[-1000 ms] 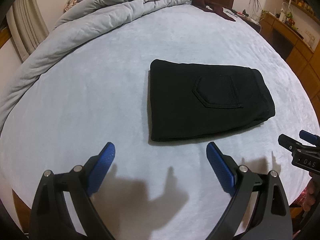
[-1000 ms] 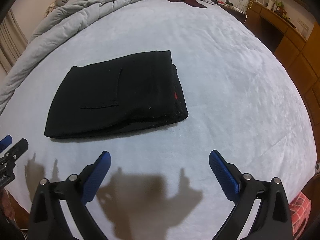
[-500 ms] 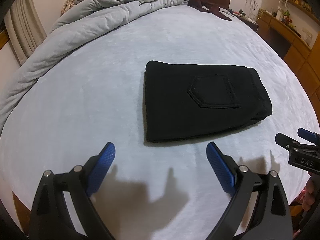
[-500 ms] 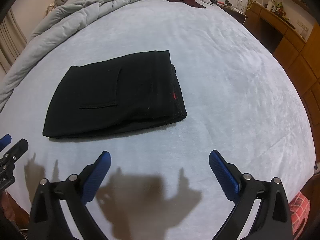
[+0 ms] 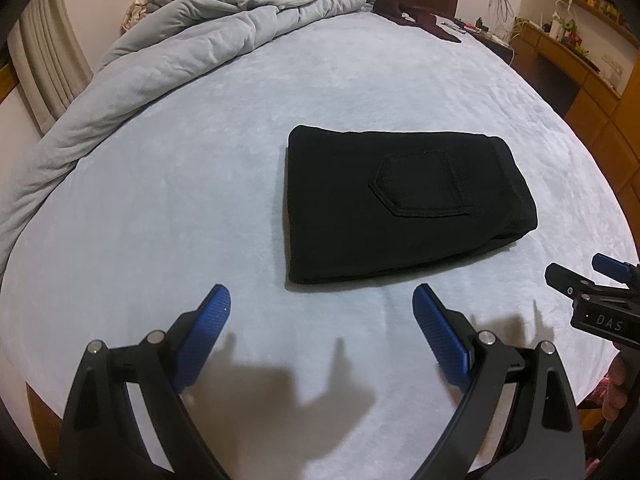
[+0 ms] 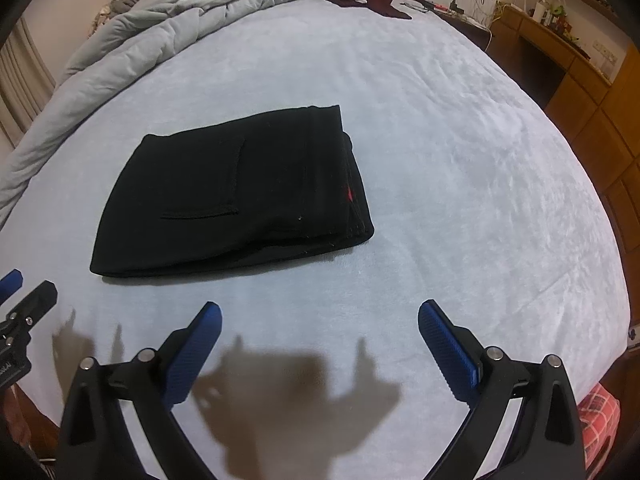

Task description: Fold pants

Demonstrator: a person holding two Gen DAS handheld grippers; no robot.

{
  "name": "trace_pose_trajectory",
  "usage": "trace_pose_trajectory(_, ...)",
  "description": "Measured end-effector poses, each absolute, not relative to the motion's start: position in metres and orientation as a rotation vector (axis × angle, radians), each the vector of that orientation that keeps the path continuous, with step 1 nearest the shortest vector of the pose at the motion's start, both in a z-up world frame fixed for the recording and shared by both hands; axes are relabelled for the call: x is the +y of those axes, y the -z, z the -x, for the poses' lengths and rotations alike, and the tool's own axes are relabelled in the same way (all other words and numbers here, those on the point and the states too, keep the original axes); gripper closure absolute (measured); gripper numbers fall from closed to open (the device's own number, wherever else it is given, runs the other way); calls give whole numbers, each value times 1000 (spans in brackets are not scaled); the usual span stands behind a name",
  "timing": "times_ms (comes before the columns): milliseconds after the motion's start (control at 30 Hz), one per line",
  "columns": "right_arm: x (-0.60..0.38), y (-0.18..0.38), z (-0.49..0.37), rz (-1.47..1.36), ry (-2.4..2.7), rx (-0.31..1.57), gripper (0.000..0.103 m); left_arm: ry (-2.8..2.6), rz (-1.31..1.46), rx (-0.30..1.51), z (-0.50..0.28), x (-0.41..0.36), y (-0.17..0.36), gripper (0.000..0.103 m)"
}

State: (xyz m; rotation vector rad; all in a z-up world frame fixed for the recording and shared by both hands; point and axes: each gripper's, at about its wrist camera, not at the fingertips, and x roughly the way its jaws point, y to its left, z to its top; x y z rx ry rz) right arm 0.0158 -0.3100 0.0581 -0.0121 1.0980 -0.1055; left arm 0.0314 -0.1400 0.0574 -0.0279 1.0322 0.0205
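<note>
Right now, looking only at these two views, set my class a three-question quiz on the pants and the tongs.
1. True or false: the left tongs are shut on the pants.
2. Which detail faces up on the pants? A) a zip B) a back pocket C) a belt
3. Fill in: a small ____ mark shows at the pants' right end in the right wrist view.

Key:
1. False; both the left tongs and the right tongs are open and short of the pants, above the bed.
2. B
3. red
</note>
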Motion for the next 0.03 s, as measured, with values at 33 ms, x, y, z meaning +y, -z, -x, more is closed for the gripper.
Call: trace_pose_trajectory(33,-310,-59,-15,12,105,1097,4,-19,29,1031,-31,-139,-58,11)
